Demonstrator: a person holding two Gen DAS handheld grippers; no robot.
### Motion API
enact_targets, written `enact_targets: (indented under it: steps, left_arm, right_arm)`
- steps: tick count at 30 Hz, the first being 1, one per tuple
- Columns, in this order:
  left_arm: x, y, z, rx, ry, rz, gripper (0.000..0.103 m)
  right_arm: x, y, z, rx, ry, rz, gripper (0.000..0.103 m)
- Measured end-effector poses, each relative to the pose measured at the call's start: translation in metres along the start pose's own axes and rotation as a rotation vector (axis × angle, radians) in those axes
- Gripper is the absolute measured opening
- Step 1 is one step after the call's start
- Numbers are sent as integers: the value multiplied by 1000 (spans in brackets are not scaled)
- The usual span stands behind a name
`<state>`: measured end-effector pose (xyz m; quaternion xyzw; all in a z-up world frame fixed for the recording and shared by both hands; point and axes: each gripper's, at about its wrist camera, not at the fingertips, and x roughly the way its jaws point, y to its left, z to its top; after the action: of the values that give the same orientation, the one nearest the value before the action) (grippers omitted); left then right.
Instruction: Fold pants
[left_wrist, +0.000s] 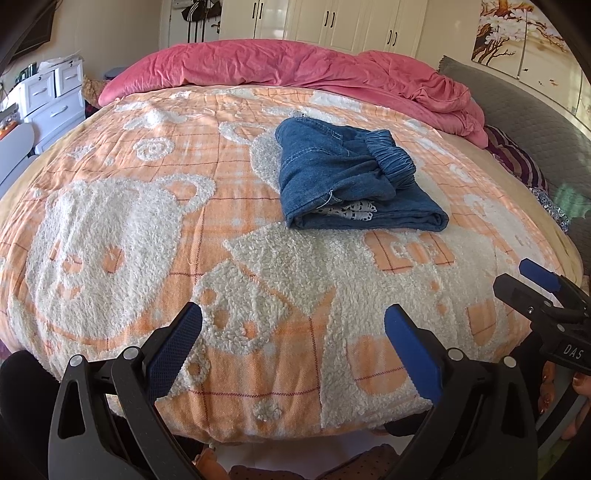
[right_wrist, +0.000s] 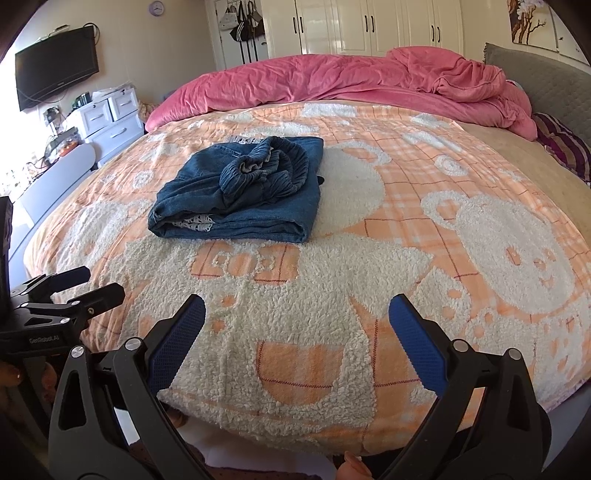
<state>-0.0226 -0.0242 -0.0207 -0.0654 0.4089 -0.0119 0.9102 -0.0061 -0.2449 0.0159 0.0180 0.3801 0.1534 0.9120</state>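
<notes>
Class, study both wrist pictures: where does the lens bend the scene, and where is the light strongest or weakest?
Left wrist view: fisheye bulges the bed blanket into a dome, corners go black, the folded jeans stay sharp in even daylight. Right wrist view: same bulge, glare washes out the window side at far left, sheen on the wardrobe doors; both the left gripper and the right gripper are crisp.

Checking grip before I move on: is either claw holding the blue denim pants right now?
No: the folded blue denim pants lie alone on the orange-and-cream fleece blanket, both claws open and empty near the bed's edge.
</notes>
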Motion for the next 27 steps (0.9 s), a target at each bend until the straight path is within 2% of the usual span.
enact_targets:
  steps: [27]
  left_arm:
    - [-5,-1,3,9,-1,-7,99]
  right_arm:
    - [-1,0,-3,2,10,-6,94]
